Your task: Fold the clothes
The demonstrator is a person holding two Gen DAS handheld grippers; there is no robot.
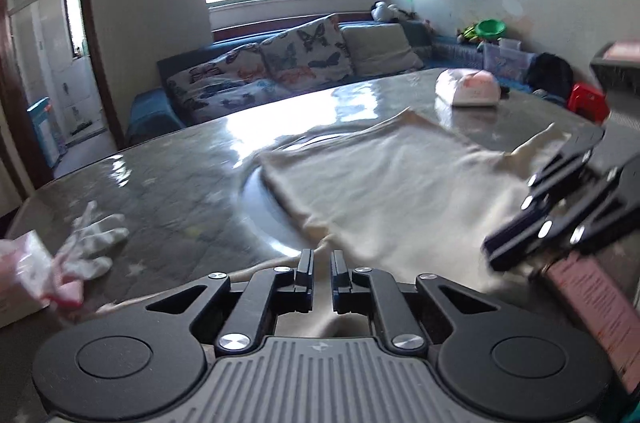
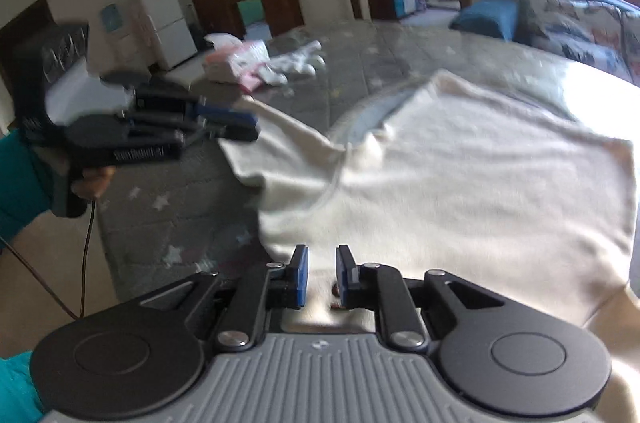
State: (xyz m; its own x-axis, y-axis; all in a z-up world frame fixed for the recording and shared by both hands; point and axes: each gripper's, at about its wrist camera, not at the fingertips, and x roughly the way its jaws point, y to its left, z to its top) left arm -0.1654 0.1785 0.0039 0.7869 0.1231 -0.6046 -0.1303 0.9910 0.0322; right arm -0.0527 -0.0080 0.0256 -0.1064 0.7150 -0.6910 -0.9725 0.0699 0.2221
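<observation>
cream garment (image 2: 460, 191) spread across centre frame on the grey worktop (image 1: 160, 191) | left tool (image 1: 320, 275) pinching a fabric edge, lower centre | right tool (image 2: 322, 273) pinching the near hem | judgement: lift both corners level, keep the cloth taut, avoid the bunched ridge

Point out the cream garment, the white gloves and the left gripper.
cream garment (image 2: 460, 183), right wrist view, middle of the spread cloth
white gloves (image 1: 94, 239), left wrist view, on the palm
left gripper (image 1: 322, 271), left wrist view, between its fingertips
</observation>
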